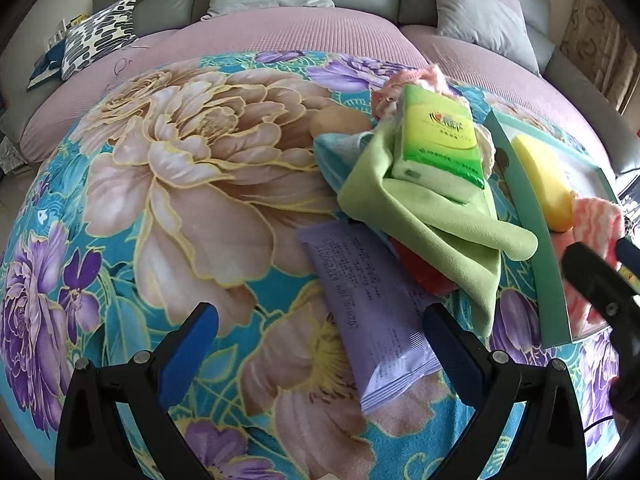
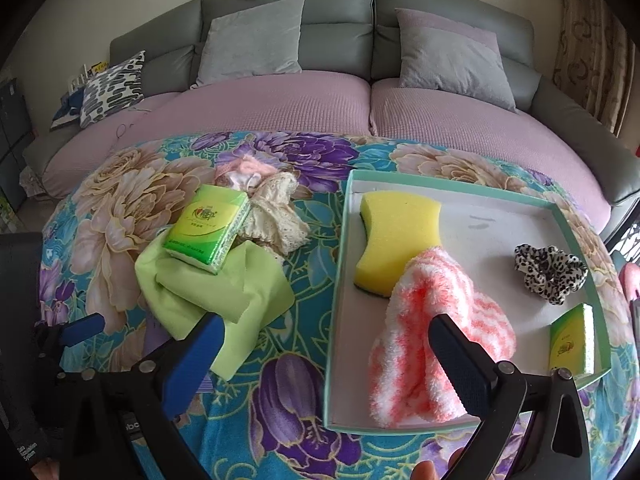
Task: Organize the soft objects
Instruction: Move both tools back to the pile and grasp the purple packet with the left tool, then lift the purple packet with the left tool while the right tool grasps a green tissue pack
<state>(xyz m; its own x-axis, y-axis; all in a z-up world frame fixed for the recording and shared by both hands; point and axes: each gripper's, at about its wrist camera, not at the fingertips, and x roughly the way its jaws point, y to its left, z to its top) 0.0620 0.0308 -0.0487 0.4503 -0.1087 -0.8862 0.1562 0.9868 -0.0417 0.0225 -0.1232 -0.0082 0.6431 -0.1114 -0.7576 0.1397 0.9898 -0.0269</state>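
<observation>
In the tray [image 2: 460, 178]: one sponge [image 2: 394, 236], one fuzzy sock [image 2: 432, 320], one scrunchie [image 2: 550, 272]; both grippers' fingers [image 1: 202, 340] [image 2: 456, 356] spread, empty.

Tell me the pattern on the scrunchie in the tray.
Leopard print, black spots on white; the scrunchie shows best in the right wrist view.

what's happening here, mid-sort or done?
Mid-sort. A person holds two grippers over a floral blanket. The shallow box already holds a yellow sponge, a pink striped sock, a leopard scrunchie and a small tissue pack. Outside it: a green cloth with another tissue pack on top, lace fabric and a purple wipes pack. The left gripper and right gripper are open, holding nothing.
</observation>
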